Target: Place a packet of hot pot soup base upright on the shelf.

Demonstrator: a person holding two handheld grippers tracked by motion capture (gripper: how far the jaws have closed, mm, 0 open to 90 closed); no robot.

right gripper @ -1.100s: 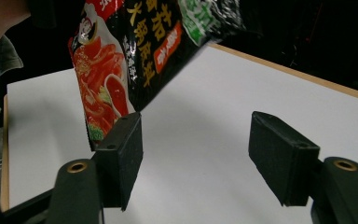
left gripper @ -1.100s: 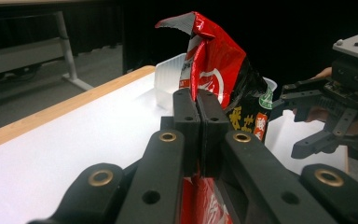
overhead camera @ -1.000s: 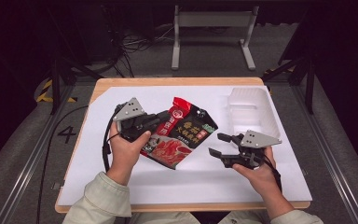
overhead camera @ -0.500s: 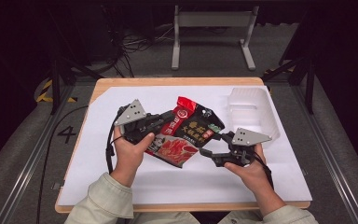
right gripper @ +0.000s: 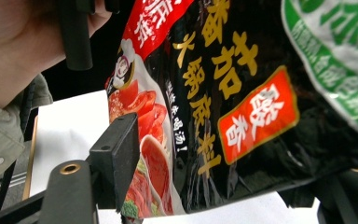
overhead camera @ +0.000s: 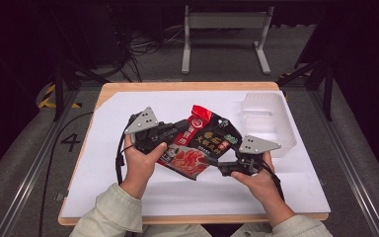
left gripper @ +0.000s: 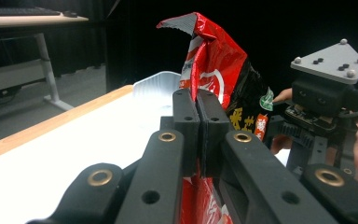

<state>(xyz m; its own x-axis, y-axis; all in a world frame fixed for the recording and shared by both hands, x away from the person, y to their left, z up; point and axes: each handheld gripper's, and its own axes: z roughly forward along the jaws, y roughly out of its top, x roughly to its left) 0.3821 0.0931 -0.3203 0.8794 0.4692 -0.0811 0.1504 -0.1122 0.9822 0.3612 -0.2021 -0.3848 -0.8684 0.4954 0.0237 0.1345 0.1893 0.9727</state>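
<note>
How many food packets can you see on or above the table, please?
1: the red-and-black packet at mid-table, clamped in the left tongs, its lower edge between the right tongs.

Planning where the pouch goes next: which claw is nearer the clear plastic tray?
Right. The right claw sits just in front of the clear plastic tray, near its front corner. The left claw, shut on the sauce pouch, is farther left.

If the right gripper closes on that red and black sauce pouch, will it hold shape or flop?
The pouch probably flops: its torn top curls over. Its glossy film may slip. The left gripper already pinches one edge, so it likely sags between grips.
</note>
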